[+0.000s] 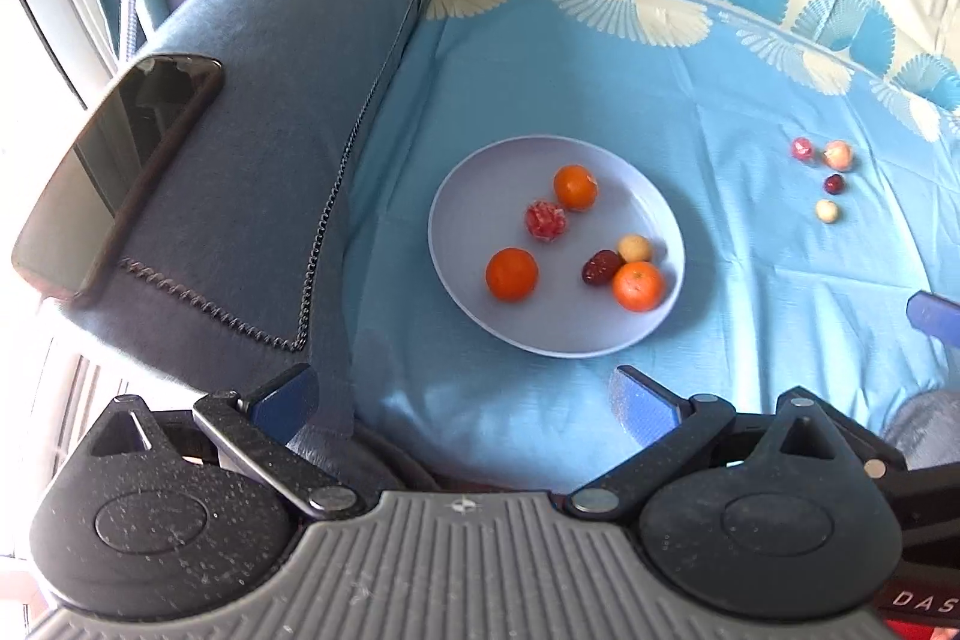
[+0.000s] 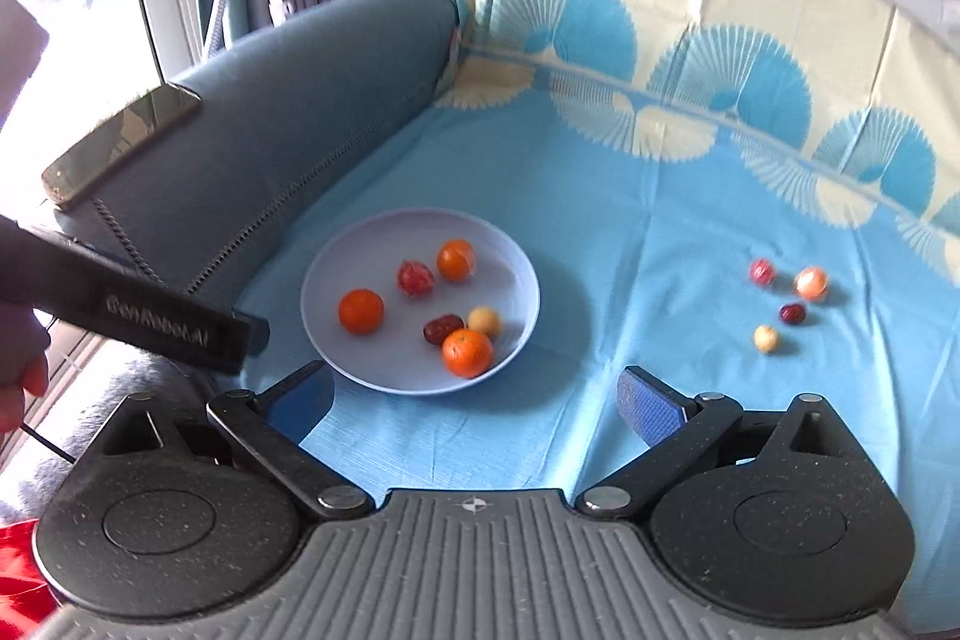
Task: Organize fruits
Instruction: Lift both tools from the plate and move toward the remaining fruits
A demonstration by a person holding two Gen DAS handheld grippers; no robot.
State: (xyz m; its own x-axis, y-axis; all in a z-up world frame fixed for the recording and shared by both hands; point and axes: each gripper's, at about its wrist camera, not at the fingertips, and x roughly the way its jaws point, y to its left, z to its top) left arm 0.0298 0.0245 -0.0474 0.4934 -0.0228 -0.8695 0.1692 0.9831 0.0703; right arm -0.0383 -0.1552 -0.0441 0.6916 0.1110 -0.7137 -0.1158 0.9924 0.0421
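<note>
Four small loose fruits (image 1: 821, 178) lie in a cluster on the light blue patterned cloth (image 1: 750, 316), far right and further away in the left wrist view: a red wrapped one, a peach-coloured one, a dark red date, a pale round one. The round pale lavender plate (image 1: 540, 334) sits ahead of the left gripper (image 1: 462, 400) and slightly to the right, holding three oranges, a red wrapped ball, a dark date and a pale fruit. Left gripper jaws stand spread wide, nothing between them, blue pads over the cloth short of the plate's near rim. A black phone (image 1: 114, 178) lies on the blue-grey padded armrest (image 1: 270, 100) at left. A blue tip at the far right edge is probably the other gripper, not certain.

Right wrist view: right gripper (image 2: 480, 400) also wide open and empty, pads above bare cloth. Plate (image 2: 336, 358) is ahead-left, its near rim close to the left pad. Loose fruits (image 2: 787, 301) lie ahead-right, apart from the pads, nothing in between. The other tool's dark arm crosses in from the left edge beside the plate.

Judgement: the loose cluster is right of the plate, so the right gripper is the nearer hand; next reach goes forward and right. The pale fruit (image 2: 767, 339) is nearest to it. Only the date (image 2: 792, 313) looks slightly elongated; its long axis is too small to tell.
</note>
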